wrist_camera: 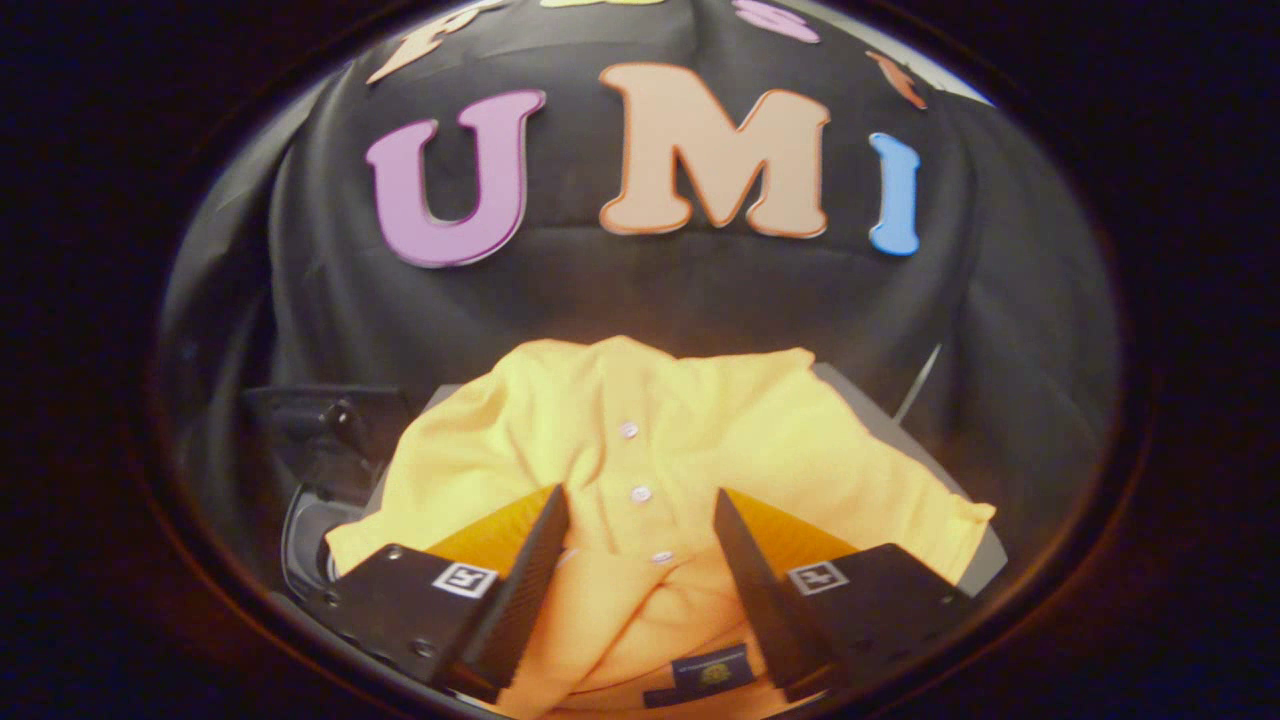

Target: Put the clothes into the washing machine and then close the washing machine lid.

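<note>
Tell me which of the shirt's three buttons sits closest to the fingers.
The lowest button on the yellow shirt, nearest the collar, lies between the open fingers; the other two sit farther ahead.

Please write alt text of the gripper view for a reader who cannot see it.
A yellow button-front shirt lies spread on a grey surface, with the tool open above it, its two fingers apart over the collar area. Dark equipment sits beyond the shirt's left side.

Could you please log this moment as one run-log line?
gripper: open, fingers astride button placket | yellow shirt: spread flat, collar nearest gripper, not gripped | washing machine: cannot tell
</note>
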A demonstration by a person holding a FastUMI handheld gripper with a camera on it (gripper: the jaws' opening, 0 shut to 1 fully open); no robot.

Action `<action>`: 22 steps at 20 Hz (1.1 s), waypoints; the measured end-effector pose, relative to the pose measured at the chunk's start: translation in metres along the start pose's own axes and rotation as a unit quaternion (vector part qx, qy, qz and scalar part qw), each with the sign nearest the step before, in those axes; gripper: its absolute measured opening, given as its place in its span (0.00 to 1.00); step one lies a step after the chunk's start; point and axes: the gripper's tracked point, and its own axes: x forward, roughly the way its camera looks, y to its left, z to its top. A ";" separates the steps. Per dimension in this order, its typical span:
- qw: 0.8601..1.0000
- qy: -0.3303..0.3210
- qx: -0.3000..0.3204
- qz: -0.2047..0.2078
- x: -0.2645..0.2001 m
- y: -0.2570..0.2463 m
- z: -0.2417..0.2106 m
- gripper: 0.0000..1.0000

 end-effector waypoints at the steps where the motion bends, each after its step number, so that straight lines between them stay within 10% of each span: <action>1: 1.000 0.011 0.027 -0.002 -0.004 -0.002 -0.005 0.64; 7: 0.994 0.014 0.099 0.042 -0.023 -0.009 -0.003 0.04; 22: 0.980 -0.141 0.061 0.129 -0.119 0.072 0.100 0.00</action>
